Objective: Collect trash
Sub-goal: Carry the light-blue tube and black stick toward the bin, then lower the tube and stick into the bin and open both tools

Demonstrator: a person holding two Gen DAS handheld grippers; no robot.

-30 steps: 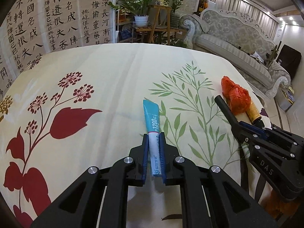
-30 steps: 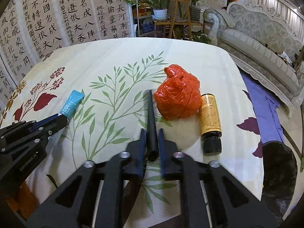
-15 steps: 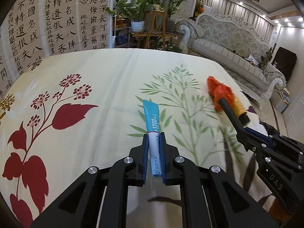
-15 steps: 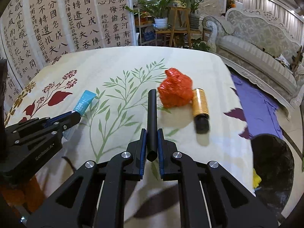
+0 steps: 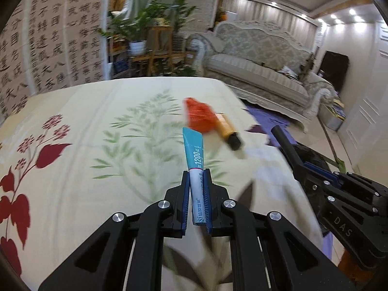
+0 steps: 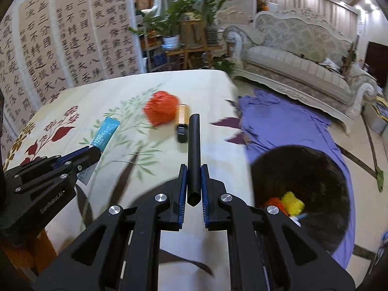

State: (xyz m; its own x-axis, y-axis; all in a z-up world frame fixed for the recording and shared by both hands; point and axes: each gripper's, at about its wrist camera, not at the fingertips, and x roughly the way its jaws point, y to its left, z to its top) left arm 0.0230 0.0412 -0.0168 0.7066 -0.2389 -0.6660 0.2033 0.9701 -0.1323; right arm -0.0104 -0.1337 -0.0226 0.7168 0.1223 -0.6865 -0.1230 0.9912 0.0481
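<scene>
My left gripper (image 5: 197,173) is shut on a teal and white toothpaste tube (image 5: 194,150), held above the tablecloth; it also shows in the right wrist view (image 6: 104,134). My right gripper (image 6: 194,169) is shut on a black tube (image 6: 194,150), which also shows in the left wrist view (image 5: 286,145). A crumpled orange plastic bag (image 6: 161,110) and an amber bottle with a black cap (image 6: 182,122) lie on the table ahead. A black trash bin (image 6: 300,184) stands on the floor at the right, with yellow and orange trash inside.
The table wears a cream floral cloth (image 5: 97,126) whose right edge drops to a purple cloth (image 6: 278,123) on the floor. A sofa (image 6: 298,65), a plant stand (image 6: 191,38) and a calligraphy screen (image 6: 60,36) stand behind.
Both grippers have swung to the right and risen with their tubes held. The trash bin has come into the right wrist view.
</scene>
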